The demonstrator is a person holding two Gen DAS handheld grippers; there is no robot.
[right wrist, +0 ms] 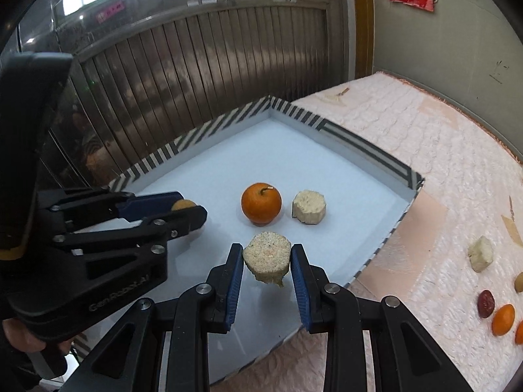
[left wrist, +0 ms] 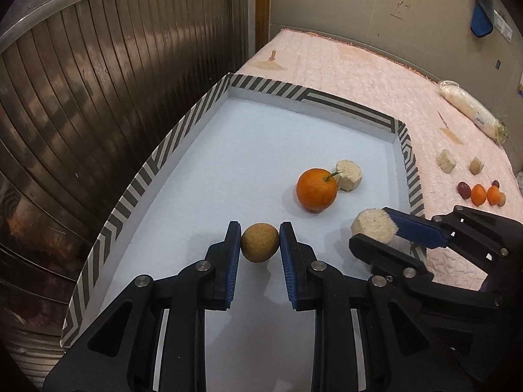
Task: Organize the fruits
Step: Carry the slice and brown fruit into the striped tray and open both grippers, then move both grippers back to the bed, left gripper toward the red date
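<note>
- While both claws are hanging over the striped tray (left wrist: 157, 160), the placing step is going on: the left claw (left wrist: 260, 243) is pinching a small brown round fruit (left wrist: 260, 242), and the right claw (right wrist: 267, 261) is pinching a pale cut chunk (right wrist: 267, 256).
- An orange (right wrist: 261, 202) and another pale chunk (right wrist: 309, 206) are already lying in the tray.
- Next, I judge, each claw is needing to lower onto free floor and then release; more fruits (right wrist: 497, 313) are waiting on the bed (right wrist: 441, 170).

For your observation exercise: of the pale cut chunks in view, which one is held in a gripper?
The chunk clamped in the right gripper above the tray; the others lie loose.
</note>
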